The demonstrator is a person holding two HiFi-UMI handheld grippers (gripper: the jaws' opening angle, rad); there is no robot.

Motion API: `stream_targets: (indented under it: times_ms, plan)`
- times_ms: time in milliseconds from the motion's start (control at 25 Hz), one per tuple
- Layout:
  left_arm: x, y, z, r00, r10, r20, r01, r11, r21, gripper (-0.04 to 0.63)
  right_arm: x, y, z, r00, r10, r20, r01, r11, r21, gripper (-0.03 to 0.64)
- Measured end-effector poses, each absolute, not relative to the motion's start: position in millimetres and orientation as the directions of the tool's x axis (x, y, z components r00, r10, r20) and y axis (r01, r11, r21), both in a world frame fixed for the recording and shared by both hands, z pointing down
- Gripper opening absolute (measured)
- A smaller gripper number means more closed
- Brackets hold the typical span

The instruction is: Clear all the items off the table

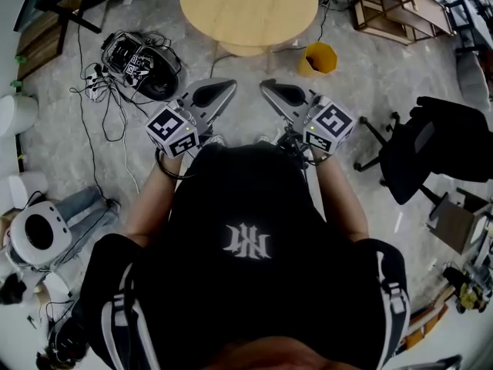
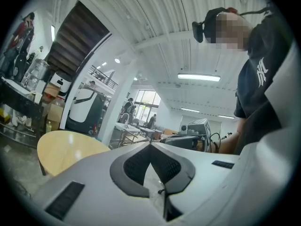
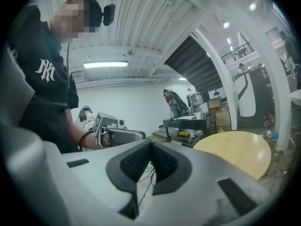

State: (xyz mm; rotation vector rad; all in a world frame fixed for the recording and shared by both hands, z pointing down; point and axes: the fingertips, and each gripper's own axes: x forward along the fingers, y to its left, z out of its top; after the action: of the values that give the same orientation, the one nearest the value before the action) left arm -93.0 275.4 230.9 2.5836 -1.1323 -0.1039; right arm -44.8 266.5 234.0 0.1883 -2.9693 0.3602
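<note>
A round light-wood table (image 1: 248, 8) stands in front of me with nothing on its top. My left gripper (image 1: 228, 85) is held at chest height just short of the table's near edge, jaws shut and holding nothing. My right gripper (image 1: 266, 86) is beside it, tips pointing toward the left one, also shut and holding nothing. In the left gripper view the closed tips (image 2: 150, 144) point over the table (image 2: 66, 147). In the right gripper view the closed tips (image 3: 151, 143) face the left gripper (image 3: 117, 134), and the table (image 3: 237, 152) lies at the right.
A yellow bin (image 1: 319, 58) sits on the floor right of the table's base. A black device with tangled cables (image 1: 142, 64) lies on the floor at left. A black office chair (image 1: 420, 149) stands at right. Wooden frames (image 1: 397, 6) are stacked at back right.
</note>
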Motion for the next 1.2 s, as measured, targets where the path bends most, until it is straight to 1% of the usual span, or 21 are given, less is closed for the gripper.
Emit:
stream_targets:
  times_ms: [360, 600, 1200]
  plan:
    - [-84.5, 282.9, 246.0, 0.691, -0.713, 0.114, -0.709, -0.64, 0.297, 0.012, -49.2, 267.4, 232.7, -0.988, -0.083, 0.133, -0.112, 0.967, -0.231, 0.003]
    - [-84.9, 285.0, 248.0, 0.687, -0.716, 0.123, -0.714, -0.633, 0.299, 0.012, -56.8, 271.7, 230.6, -0.991, -0.048, 0.121, -0.074, 0.973, -0.219, 0.002]
    - [-88.9, 288.5, 257.7, 0.67, -0.728, 0.148, -0.73, -0.61, 0.307, 0.012, -56.8, 273.7, 234.2, -0.991, -0.04, 0.127, -0.067, 0.975, -0.212, 0.002]
